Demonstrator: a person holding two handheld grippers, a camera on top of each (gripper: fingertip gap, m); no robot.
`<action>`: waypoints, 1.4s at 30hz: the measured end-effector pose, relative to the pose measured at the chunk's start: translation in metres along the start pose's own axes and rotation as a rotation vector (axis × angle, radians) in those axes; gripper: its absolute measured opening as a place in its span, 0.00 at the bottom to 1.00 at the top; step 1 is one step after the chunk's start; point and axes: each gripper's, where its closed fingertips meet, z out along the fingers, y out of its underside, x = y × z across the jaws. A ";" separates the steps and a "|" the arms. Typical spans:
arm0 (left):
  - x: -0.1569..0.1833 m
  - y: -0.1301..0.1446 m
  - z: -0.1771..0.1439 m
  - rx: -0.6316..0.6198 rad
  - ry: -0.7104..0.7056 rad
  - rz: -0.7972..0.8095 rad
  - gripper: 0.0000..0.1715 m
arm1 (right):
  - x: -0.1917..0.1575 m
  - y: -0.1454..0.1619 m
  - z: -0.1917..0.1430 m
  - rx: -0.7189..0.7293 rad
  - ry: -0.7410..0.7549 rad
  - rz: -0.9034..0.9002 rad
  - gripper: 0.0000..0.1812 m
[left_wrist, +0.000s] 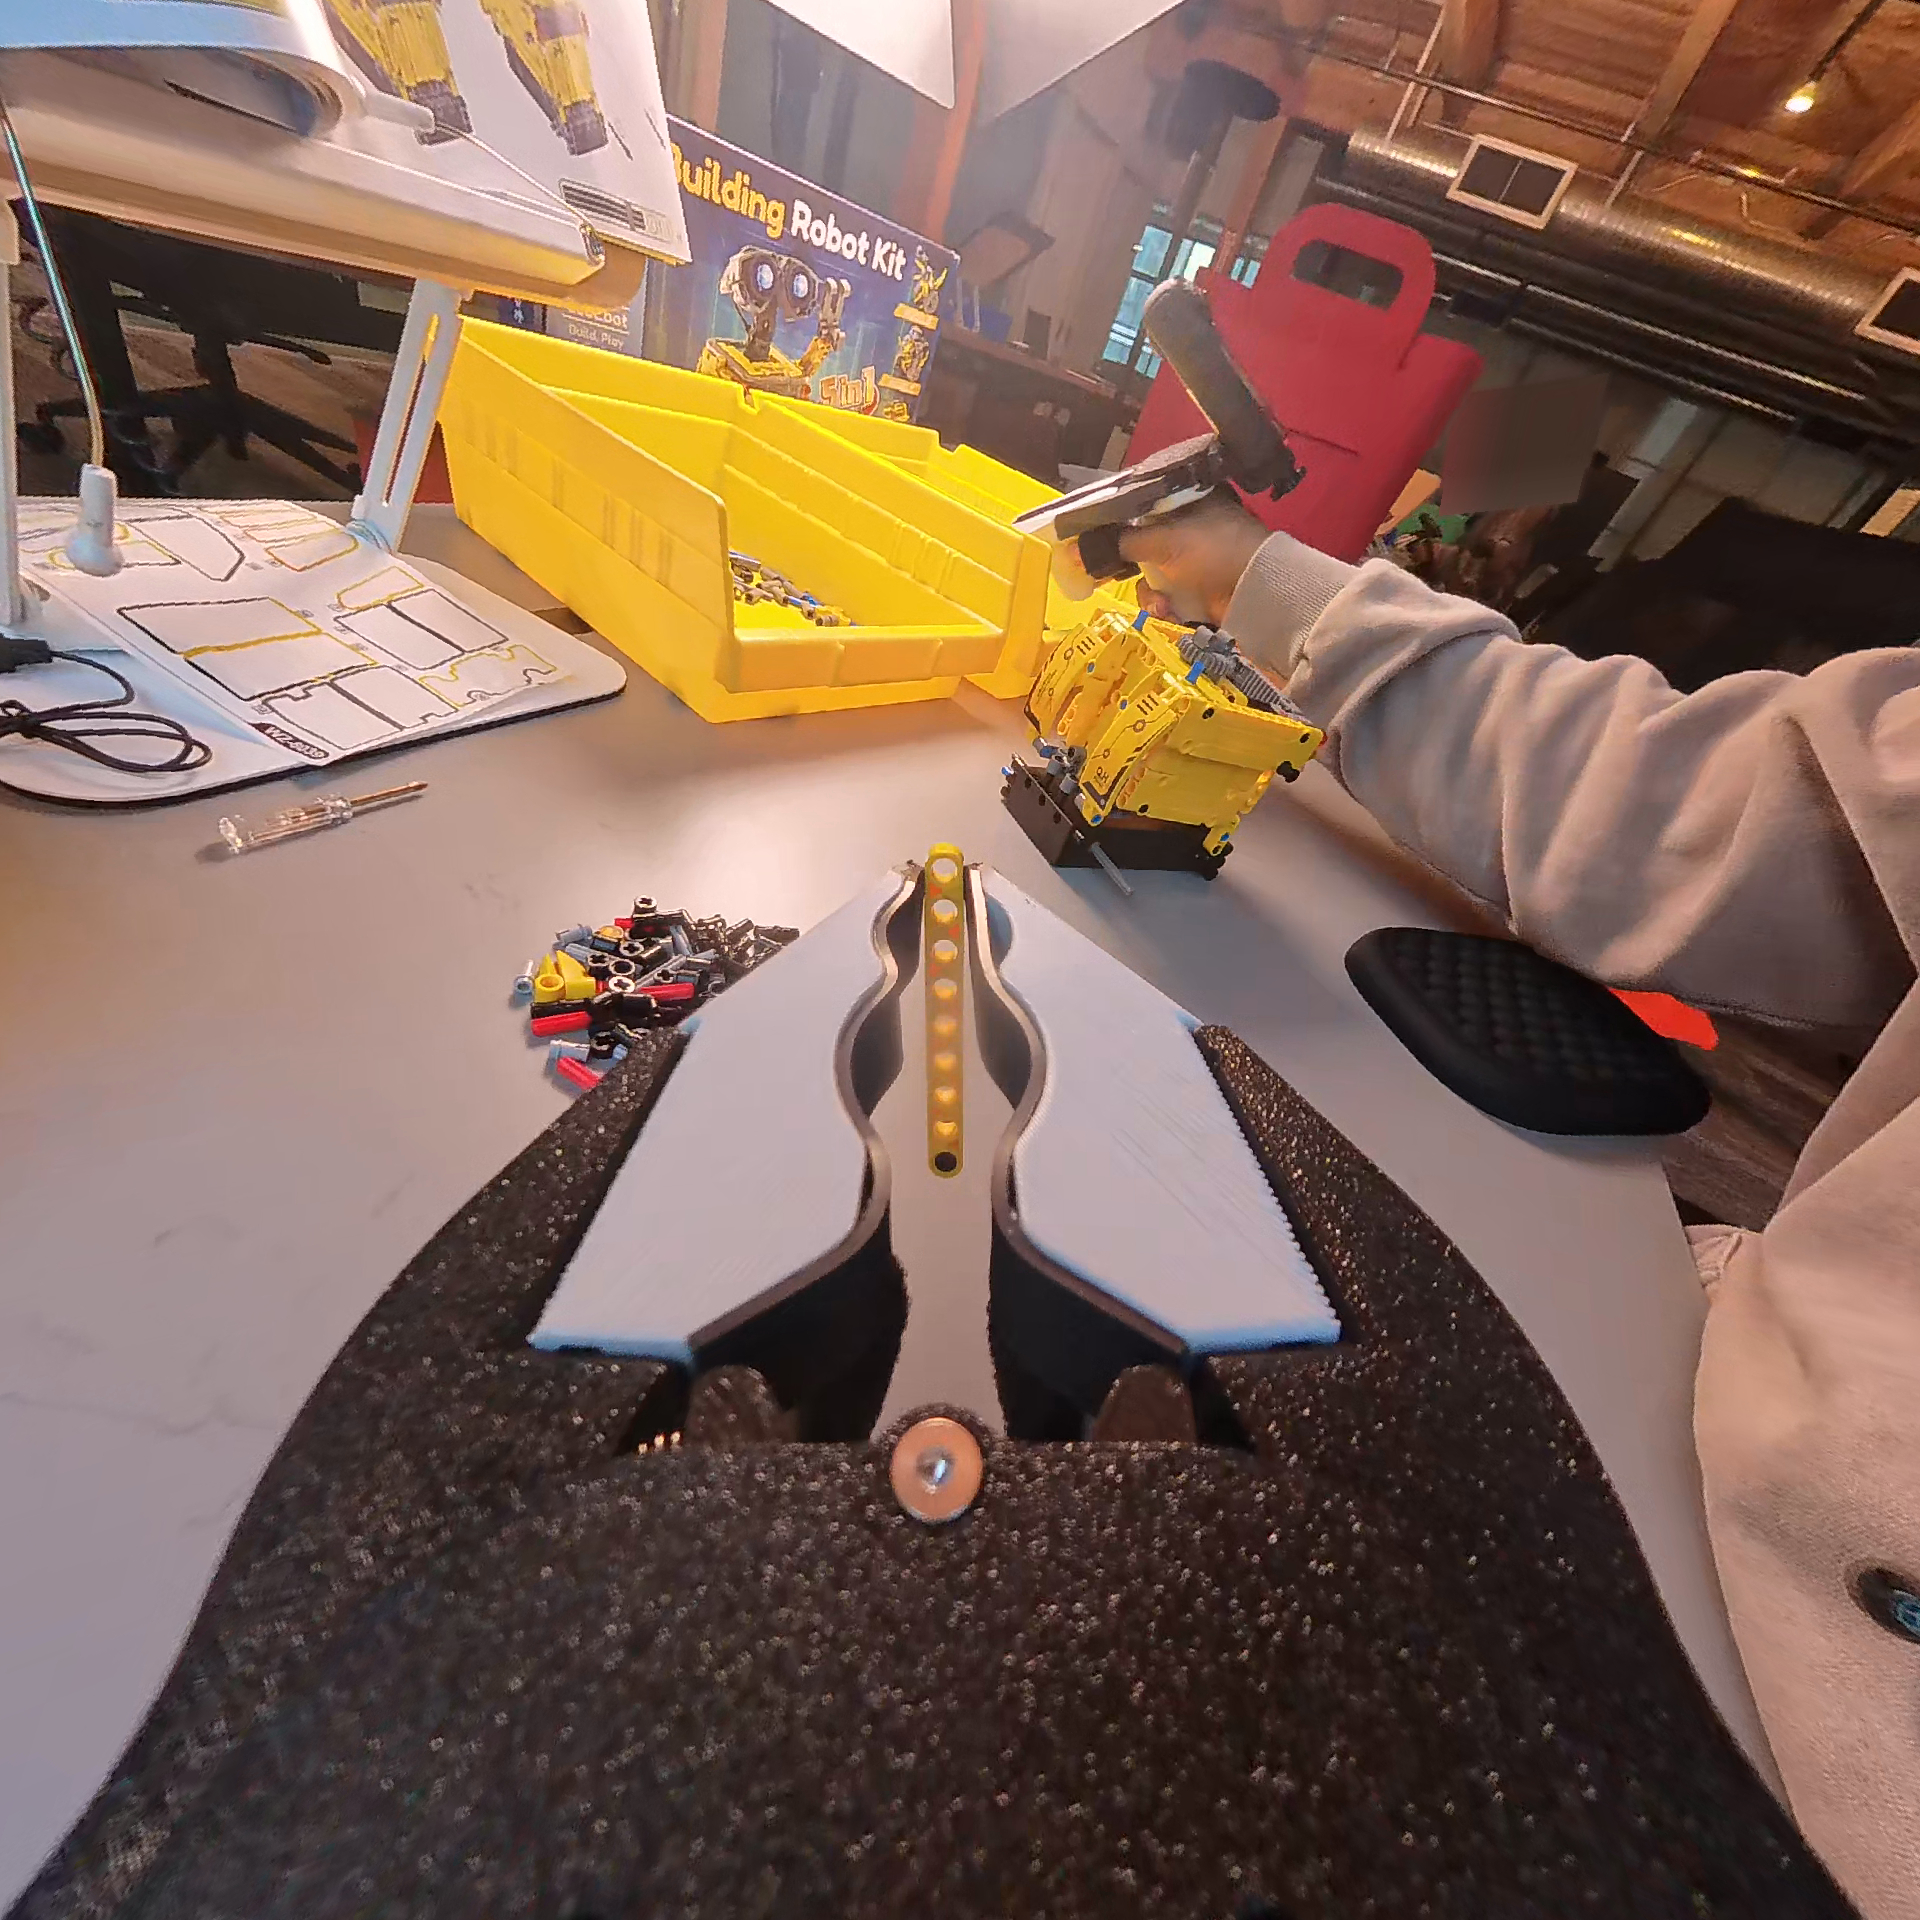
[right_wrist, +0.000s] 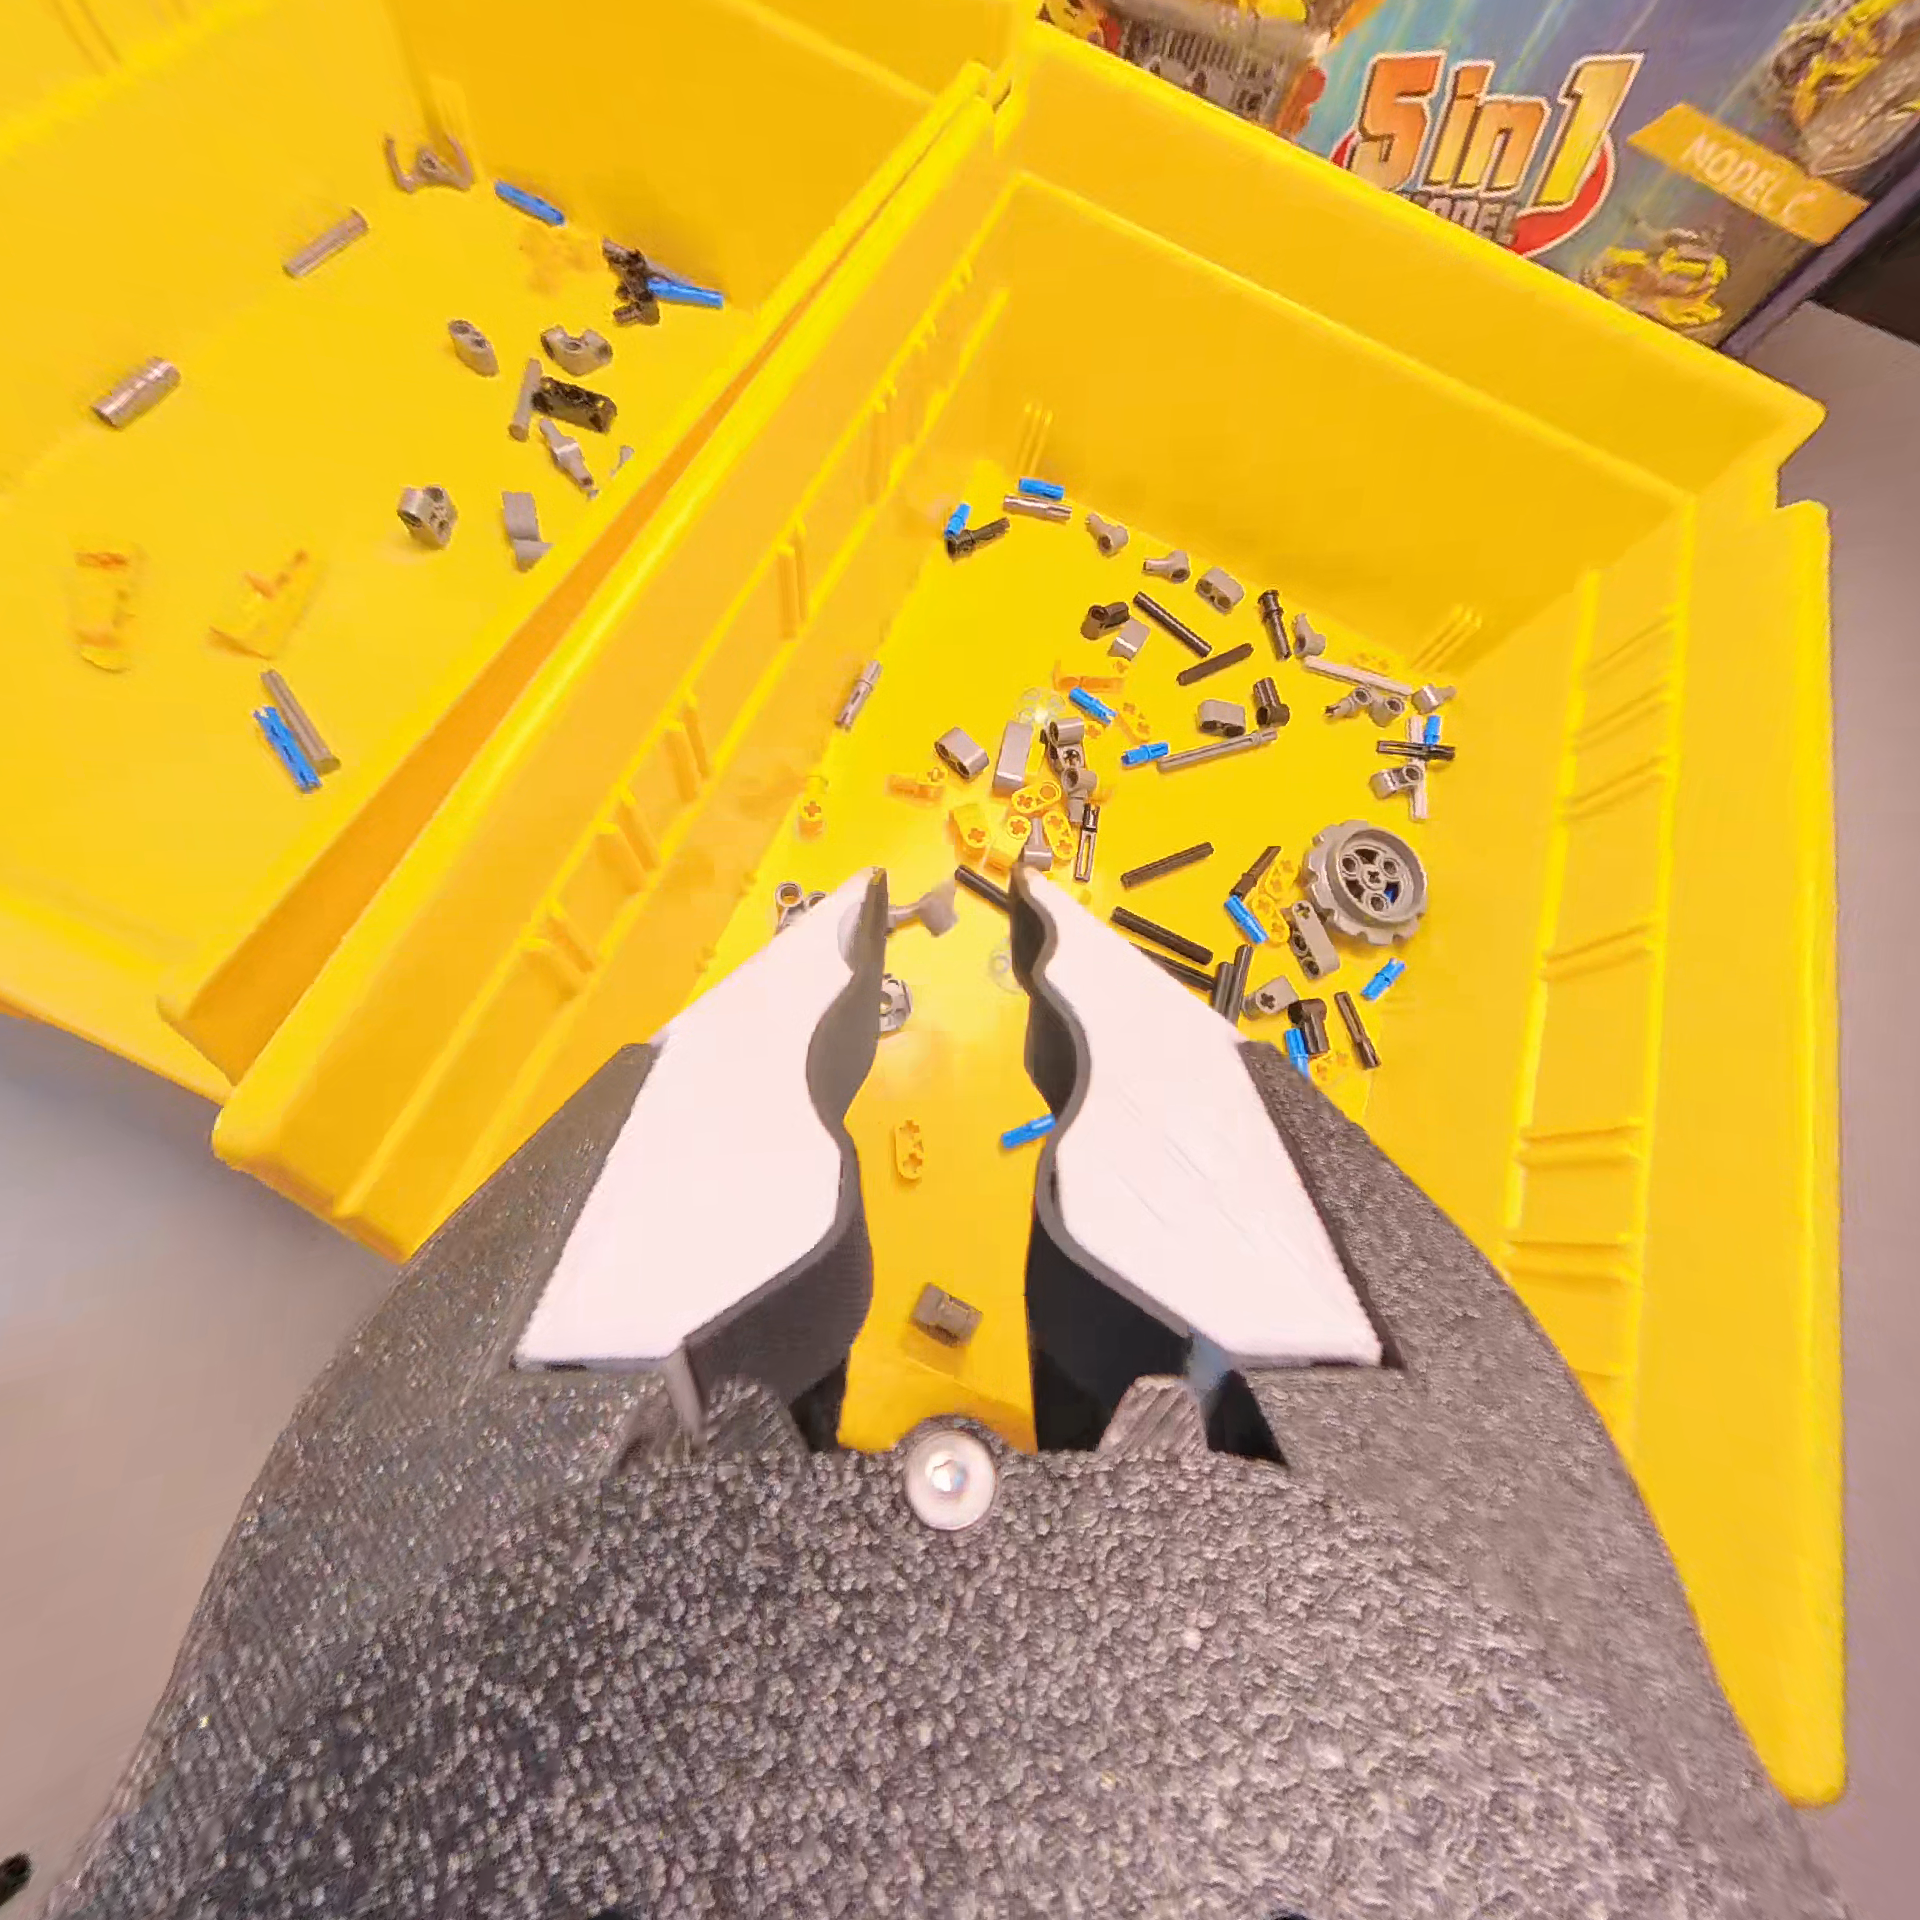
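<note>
My left gripper (left_wrist: 943, 873) is shut on a long yellow beam with a row of holes (left_wrist: 943, 1013), held above the grey table (left_wrist: 312, 1091). A pile of small black, red and yellow pieces (left_wrist: 634, 977) lies just left of its tips. A partly built yellow model on a black base (left_wrist: 1153, 738) stands ahead to the right. My right gripper (right_wrist: 945, 888) is open and empty, its tips low inside a yellow bin (right_wrist: 1621, 935) over loose small pieces (right_wrist: 1049, 800). A grey toothed wheel (right_wrist: 1366, 871) lies to its right. The right gripper also shows in the left wrist view (left_wrist: 1101, 514), held by a hand.
A second yellow bin (right_wrist: 312, 727) with a few pieces sits left of the first. A printed box (left_wrist: 800, 301) stands behind the bins. A clear-handled screwdriver (left_wrist: 322, 816), a white mat with outlines (left_wrist: 312, 644), a stand with a booklet (left_wrist: 416, 416) and a black pad (left_wrist: 1527, 1029) lie on the table. The gap from one gripper's tips to the other's is roughly 50 cm. The grey toothed wheel (right_wrist: 1366, 871) lies around 12 cm away from my right fingertips.
</note>
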 end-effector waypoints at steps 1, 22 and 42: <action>0.000 0.000 0.000 0.001 -0.001 0.000 0.04 | 0.003 -0.002 -0.003 0.021 0.012 0.011 0.17; 0.053 -0.043 -0.020 0.279 0.454 -0.311 0.04 | -0.470 0.013 -0.227 0.388 -1.208 -0.294 0.18; 0.074 -0.001 0.002 0.029 0.463 -0.156 0.07 | -0.456 0.004 -0.229 0.595 -1.320 -0.124 0.04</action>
